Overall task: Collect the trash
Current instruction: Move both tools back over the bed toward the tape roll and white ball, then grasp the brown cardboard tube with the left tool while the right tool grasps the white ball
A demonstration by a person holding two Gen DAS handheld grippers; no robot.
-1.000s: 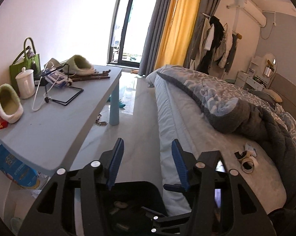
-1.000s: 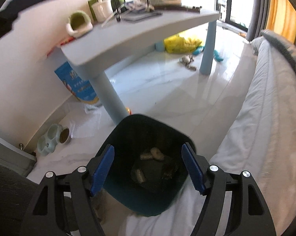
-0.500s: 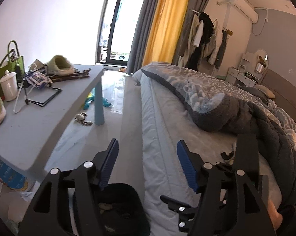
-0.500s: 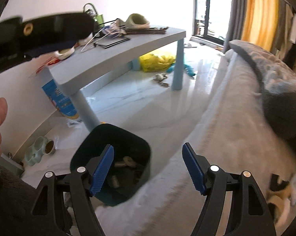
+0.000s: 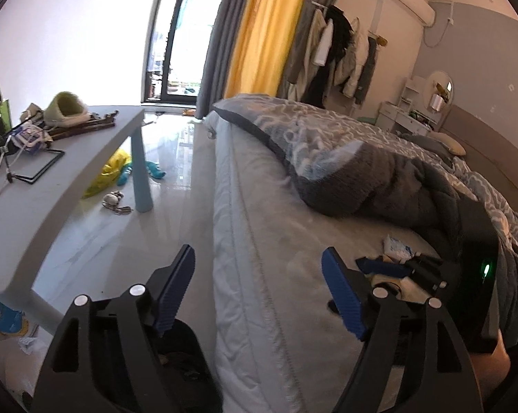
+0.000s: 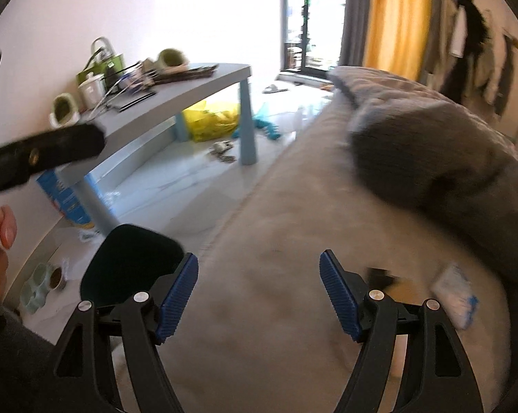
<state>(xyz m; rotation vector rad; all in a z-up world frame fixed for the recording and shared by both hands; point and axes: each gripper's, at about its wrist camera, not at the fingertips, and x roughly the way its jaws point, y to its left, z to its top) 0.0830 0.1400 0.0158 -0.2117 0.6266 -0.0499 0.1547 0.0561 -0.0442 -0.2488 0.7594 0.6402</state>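
Blue-padded left gripper [image 5: 259, 290] tilts down over mattress edge [image 5: 245, 275], jaws opening, nothing between them. We see dark bin [image 5: 186, 371] on floor under its left finger. Our right gripper [image 6: 258, 294] also angles down over bed [image 6: 259, 241], jaws spread wide, empty. White wrapper [image 6: 453, 294] lies on sheet just right of right finger; small dark scrap [image 6: 379, 275] near it, blurred. Bin [image 6: 131, 261] stands beside bed, behind left finger. Grey blanket [image 6: 431, 165] is bunched beyond wrapper.
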